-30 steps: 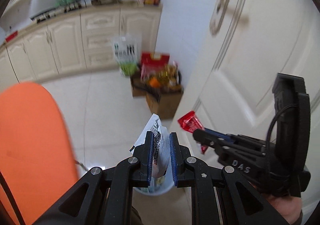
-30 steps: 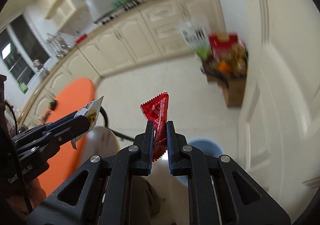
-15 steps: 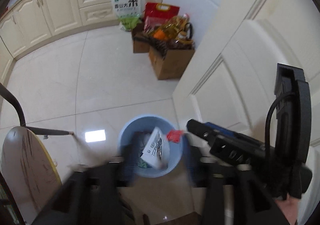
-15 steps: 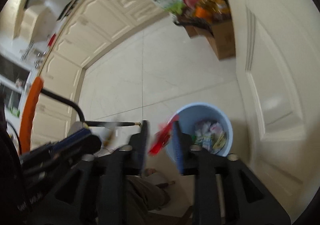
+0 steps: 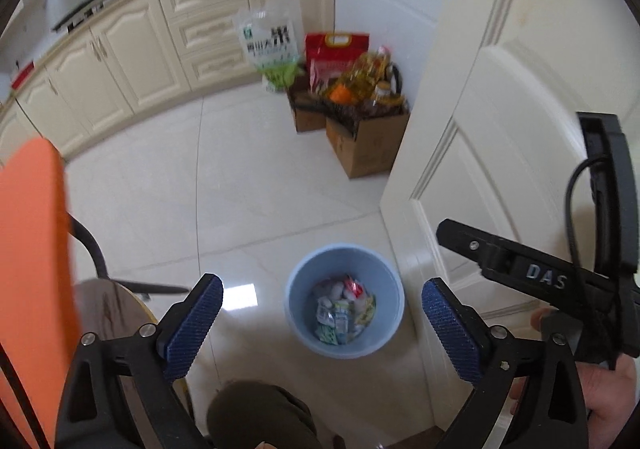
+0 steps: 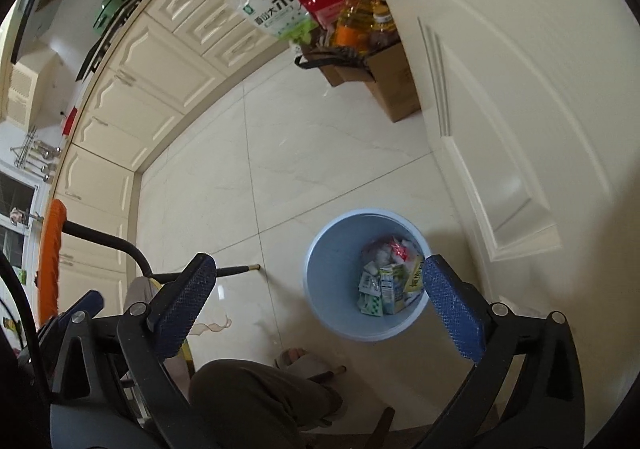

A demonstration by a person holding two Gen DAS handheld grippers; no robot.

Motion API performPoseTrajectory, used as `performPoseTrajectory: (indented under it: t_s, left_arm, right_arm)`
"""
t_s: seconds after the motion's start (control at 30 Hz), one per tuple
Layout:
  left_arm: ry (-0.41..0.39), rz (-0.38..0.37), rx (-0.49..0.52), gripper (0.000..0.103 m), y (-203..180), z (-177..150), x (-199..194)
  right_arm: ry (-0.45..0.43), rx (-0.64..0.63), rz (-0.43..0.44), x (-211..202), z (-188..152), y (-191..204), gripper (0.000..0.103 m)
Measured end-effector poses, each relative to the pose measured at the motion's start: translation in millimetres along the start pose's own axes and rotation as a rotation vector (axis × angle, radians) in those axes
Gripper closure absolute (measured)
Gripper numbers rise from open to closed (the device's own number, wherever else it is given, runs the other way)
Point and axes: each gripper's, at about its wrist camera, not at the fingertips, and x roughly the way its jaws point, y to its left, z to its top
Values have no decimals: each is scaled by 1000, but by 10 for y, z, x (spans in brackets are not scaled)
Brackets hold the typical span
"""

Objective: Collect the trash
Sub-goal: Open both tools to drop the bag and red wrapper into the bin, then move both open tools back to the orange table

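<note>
A light blue trash bin (image 5: 297, 313) stands on the tiled floor beside the door, holding several wrappers (image 5: 344, 313), with a red wrapper (image 5: 354, 286) on top. My left gripper (image 5: 320, 285) hangs above it, jaws opening wide, nothing between the blue pads (image 5: 192, 325). In the right wrist view the same bin (image 6: 328, 289) and its wrappers (image 6: 386, 281) lie below my right gripper (image 6: 320, 263), whose jaws are also opening with nothing between them. That gripper's black body (image 5: 520, 269) shows at the right of the left wrist view.
A cream door (image 5: 500, 109) stands right of the bin. Cardboard boxes (image 5: 364, 149) with an oil bottle and rice bags sit by the cabinets (image 5: 132, 49). An orange chair back (image 5: 32, 249) is at left. The person's knee (image 6: 256, 393) and foot (image 6: 304, 363) are below.
Both grippers went from shut to open over the bin. The white packet left my left gripper and the red wrapper left my right; both now lie in the bin.
</note>
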Motion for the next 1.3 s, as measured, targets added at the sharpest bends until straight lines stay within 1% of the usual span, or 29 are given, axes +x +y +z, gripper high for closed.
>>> performPoseTrajectory:
  t_s: [0.13, 0.17, 0.33, 0.37, 0.47, 0.53, 0.57, 0.63, 0.73, 0.83, 0.93, 1.0, 1.03, 1.1, 1.13, 1.17, 1.3]
  left_arm:
    - [-90, 15, 2, 4, 11, -128, -418]
    - [-122, 14, -8, 2, 27, -134, -539]
    - [-238, 34, -71, 1, 287, -336, -1113]
    - [-259, 40, -84, 1, 362, -401, -1217]
    - [-325, 60, -134, 1, 634, -648, -1614]
    - [-366, 70, -167, 1, 847, -891, -1875]
    - [-388, 66, -188, 1, 972, -1010, -1977]
    - [-417, 80, -238, 1, 1204, -1254, -2151]
    - [-453, 127, -314, 1, 1494, -1636, -2404]
    - [-481, 183, -378, 1, 1703, -1999, -2661]
    - [-501, 225, -438, 1, 1813, -2308, -2887]
    - [-516, 265, -466, 1, 1857, -2505, -3108]
    - [-526, 293, -483, 1, 1897, -2628, -3191]
    - [-538, 342, -505, 1, 1901, -2790, -3300]
    - [-544, 362, -512, 1, 1810, -2783, -3291]
    - [-556, 390, -524, 1, 1813, -2898, -3370]
    - [-583, 453, -547, 1, 1568, -3044, -3454]
  right_arm:
    - [-40, -42, 7, -238, 20, 253, 0]
    - [-53, -56, 12, -317, 19, 334, 0]
    - [-119, -130, 42, -701, -25, 824, 0]
    - [-140, -153, 56, -814, -57, 986, 0]
    - [-180, -214, 89, -1039, -141, 1360, 0]
    - [-205, -267, 112, -1188, -220, 1662, 0]
    - [-215, -297, 126, -1257, -272, 1829, 0]
    - [-237, -368, 156, -1387, -401, 2201, 0]
    - [-260, -449, 193, -1527, -606, 2663, 0]
    - [-290, -534, 232, -1674, -838, 3130, 0]
    - [-319, -615, 255, -1783, -1107, 3577, 0]
    - [-327, -652, 271, -1825, -1256, 3808, 0]
    - [-329, -665, 278, -1846, -1318, 3856, 0]
    - [-331, -702, 297, -1872, -1464, 4045, 0]
    - [-334, -718, 303, -1877, -1529, 4128, 0]
    - [-340, -736, 305, -1892, -1603, 4207, 0]
    - [-362, -797, 315, -1935, -1834, 4484, 0]
